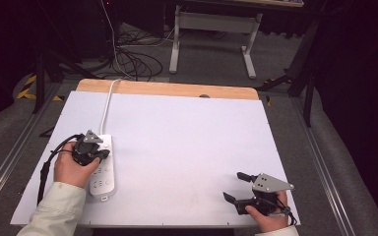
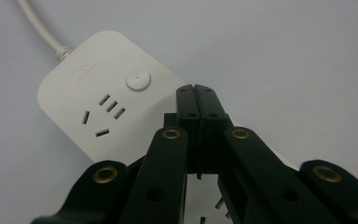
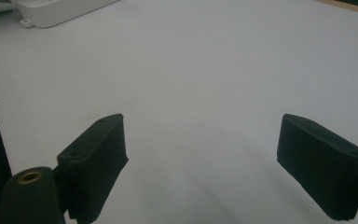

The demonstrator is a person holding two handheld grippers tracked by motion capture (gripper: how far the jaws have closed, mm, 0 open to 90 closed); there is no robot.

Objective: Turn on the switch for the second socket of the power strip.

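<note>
A white power strip (image 1: 103, 173) lies lengthwise at the left of the white tabletop (image 1: 187, 142), and its white cable (image 1: 108, 104) runs off toward the far edge. My left gripper (image 1: 100, 154) hangs over the strip's far half. In the left gripper view it (image 2: 196, 93) is shut with nothing between its jaws, and the tips sit just right of the round switch button (image 2: 137, 78) on the power strip (image 2: 88, 93). My right gripper (image 1: 233, 185) rests open at the front right, over bare table. Its jaws (image 3: 205, 140) stand wide apart and hold nothing.
A wooden strip (image 1: 167, 89) borders the table's far edge. On the dark floor beyond it lie tangled cables (image 1: 133, 61), next to a white desk frame (image 1: 211, 29). The strip's near end (image 3: 56, 11) lies far off in the right gripper view.
</note>
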